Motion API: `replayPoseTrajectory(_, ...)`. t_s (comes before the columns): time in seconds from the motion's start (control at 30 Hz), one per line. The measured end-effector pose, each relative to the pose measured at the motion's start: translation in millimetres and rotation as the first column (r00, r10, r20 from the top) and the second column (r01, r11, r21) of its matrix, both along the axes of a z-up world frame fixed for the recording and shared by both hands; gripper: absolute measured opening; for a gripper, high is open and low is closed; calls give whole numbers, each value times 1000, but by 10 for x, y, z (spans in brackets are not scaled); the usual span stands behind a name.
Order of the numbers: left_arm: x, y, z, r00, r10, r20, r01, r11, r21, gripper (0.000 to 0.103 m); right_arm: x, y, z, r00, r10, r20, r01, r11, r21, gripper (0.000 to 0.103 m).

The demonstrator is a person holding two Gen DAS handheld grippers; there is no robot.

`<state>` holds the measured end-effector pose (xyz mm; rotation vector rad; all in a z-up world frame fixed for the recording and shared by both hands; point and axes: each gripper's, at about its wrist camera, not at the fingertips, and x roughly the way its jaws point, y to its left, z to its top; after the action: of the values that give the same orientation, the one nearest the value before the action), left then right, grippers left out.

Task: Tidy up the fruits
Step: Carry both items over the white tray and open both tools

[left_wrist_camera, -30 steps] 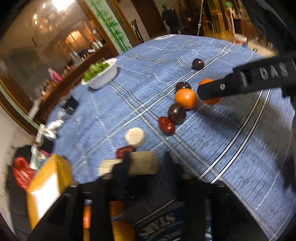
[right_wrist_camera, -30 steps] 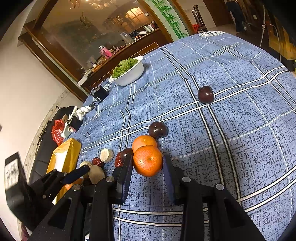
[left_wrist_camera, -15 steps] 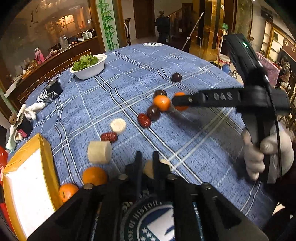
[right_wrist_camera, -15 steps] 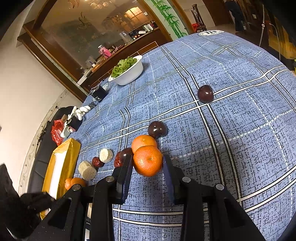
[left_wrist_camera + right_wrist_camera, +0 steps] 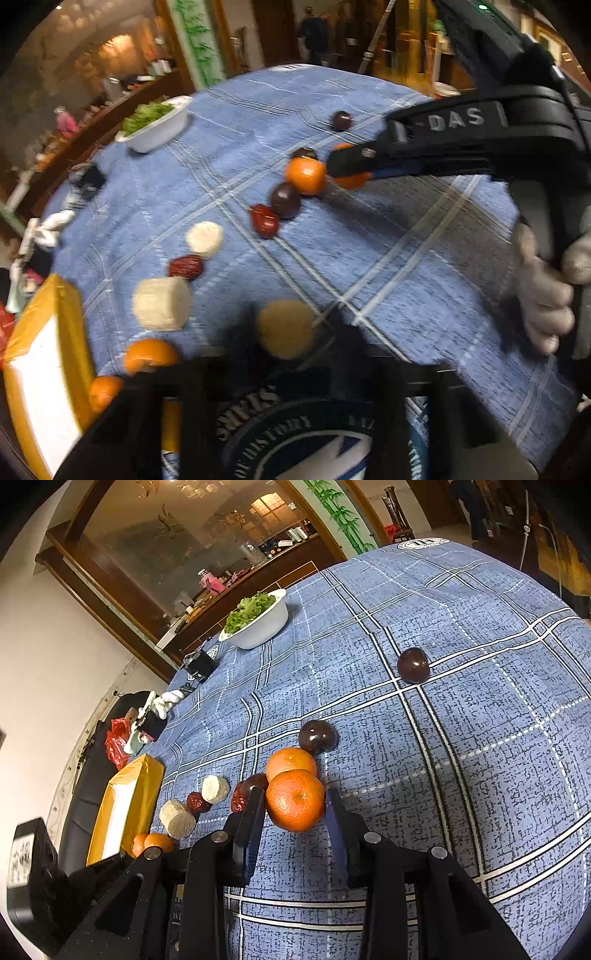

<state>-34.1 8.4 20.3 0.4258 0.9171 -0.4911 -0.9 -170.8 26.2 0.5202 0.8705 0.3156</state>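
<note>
The right gripper (image 5: 295, 805) is clenched on a mandarin (image 5: 294, 799), its two pads pressed to the fruit's sides just above the blue checked worktop (image 5: 461, 738); a second mandarin (image 5: 291, 762) sits touching it behind, with a dark plum (image 5: 317, 736) just beyond and another plum (image 5: 413, 664) well apart, farther out; a third plum (image 5: 285, 199) lies beside the cluster, next to a red date (image 5: 264, 220). The left gripper (image 5: 286, 328) is blurred and its jaws are opening; a pale round banana piece (image 5: 284, 328) lies between them, and whether the pads touch it cannot be told. Near it lie a thicker banana piece (image 5: 162, 308), a smaller one (image 5: 204, 238) and another red date (image 5: 185, 266); two more mandarins (image 5: 149, 355) rest against a yellow-rimmed tray (image 5: 66, 332) at the worktop's edge. A white bowl of lettuce (image 5: 258, 622) stands at the far side; a gloved hand (image 5: 543, 295) holds the right gripper's handle.
</note>
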Motion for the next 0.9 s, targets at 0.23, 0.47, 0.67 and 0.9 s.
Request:
replayPoseTrajectory(0.23, -179, 266, 281, 992, 123, 8, -121, 982, -146, 26, -24, -28, 26, 999, 15, 32, -16, 1000, 26, 36)
replayPoseTrajectory(0.47, -612, 917, 757, 957, 286, 58, -254, 913, -320, 27, -206, -48, 130, 995, 41, 91, -51, 993, 111, 36)
replayPoseTrajectory(0.67, -825, 1747, 947, 873, 480, 83, -424, 832, -356, 27, -642, 601, 475, 980, 152, 126, -160, 986, 51, 36)
replayPoseTrajectory(0.9, -940, 2706, 678, 731, 682, 10, -636, 688, -350, 27, -881, 1880, 680, 916, 386, 107, -386, 922, -28, 37)
